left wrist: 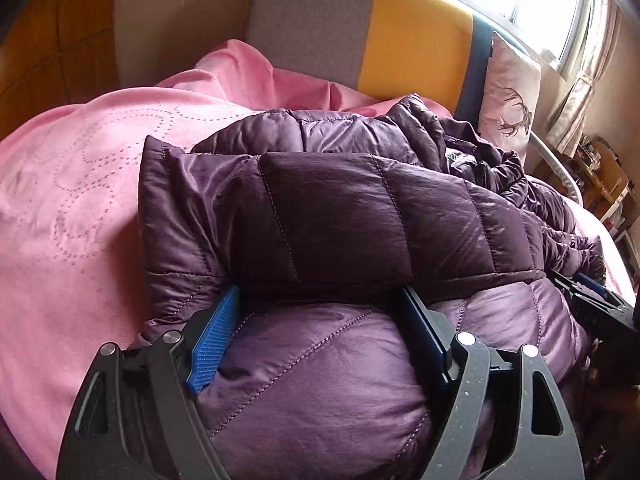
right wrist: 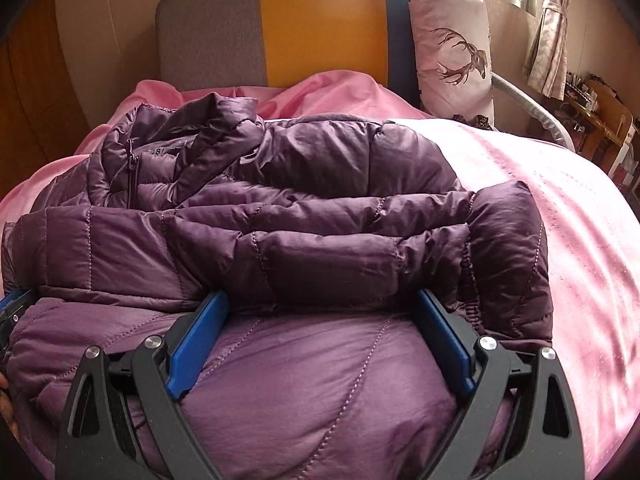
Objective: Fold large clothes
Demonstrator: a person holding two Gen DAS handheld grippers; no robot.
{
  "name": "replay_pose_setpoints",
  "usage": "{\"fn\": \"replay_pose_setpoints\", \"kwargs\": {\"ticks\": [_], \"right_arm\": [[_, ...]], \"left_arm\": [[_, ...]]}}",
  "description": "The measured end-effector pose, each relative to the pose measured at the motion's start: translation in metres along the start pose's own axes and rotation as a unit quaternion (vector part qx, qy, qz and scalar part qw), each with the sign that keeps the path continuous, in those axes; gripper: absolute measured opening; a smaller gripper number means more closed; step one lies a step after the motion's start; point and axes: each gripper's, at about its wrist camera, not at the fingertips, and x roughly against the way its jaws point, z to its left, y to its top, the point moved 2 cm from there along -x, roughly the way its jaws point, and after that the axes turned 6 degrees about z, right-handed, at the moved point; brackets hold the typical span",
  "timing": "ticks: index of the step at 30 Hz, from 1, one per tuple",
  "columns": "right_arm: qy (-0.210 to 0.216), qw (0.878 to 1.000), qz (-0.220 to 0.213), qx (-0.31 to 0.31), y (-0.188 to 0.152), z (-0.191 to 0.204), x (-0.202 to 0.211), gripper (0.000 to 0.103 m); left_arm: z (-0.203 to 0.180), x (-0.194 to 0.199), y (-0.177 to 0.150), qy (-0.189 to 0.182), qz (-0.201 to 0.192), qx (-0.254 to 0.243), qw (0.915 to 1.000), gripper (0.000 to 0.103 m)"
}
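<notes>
A purple quilted puffer jacket lies on the pink bed, its sleeves folded across the body. In the right wrist view the jacket shows its collar and zipper at the far left. My left gripper has its jaws wide apart, with a thick bulge of the jacket's near hem filling the space between them. My right gripper stands the same way on the hem further right. The right gripper also shows at the right edge of the left wrist view.
The pink bedspread covers the bed. A grey, yellow and blue headboard stands behind. A deer-print pillow leans at the right. A window and curtain and cluttered wooden furniture are at far right.
</notes>
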Motion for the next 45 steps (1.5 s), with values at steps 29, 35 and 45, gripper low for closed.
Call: {"fn": "replay_pose_setpoints", "kwargs": {"ticks": [29, 35, 45], "right_arm": [[0.041, 0.998, 0.027, 0.039, -0.046, 0.035, 0.050, 0.101], [0.051, 0.997, 0.034, 0.040, -0.085, 0.020, 0.091, 0.101], [0.022, 0.998, 0.063, 0.009, -0.167, -0.057, 0.138, 0.101]], "left_arm": [[-0.012, 0.071, -0.059, 0.022, -0.003, -0.025, 0.9994, 0.095], [0.015, 0.111, -0.101, 0.016, -0.011, 0.003, 0.9998, 0.095], [0.059, 0.143, -0.188, -0.001, 0.026, 0.016, 0.9995, 0.090]]}}
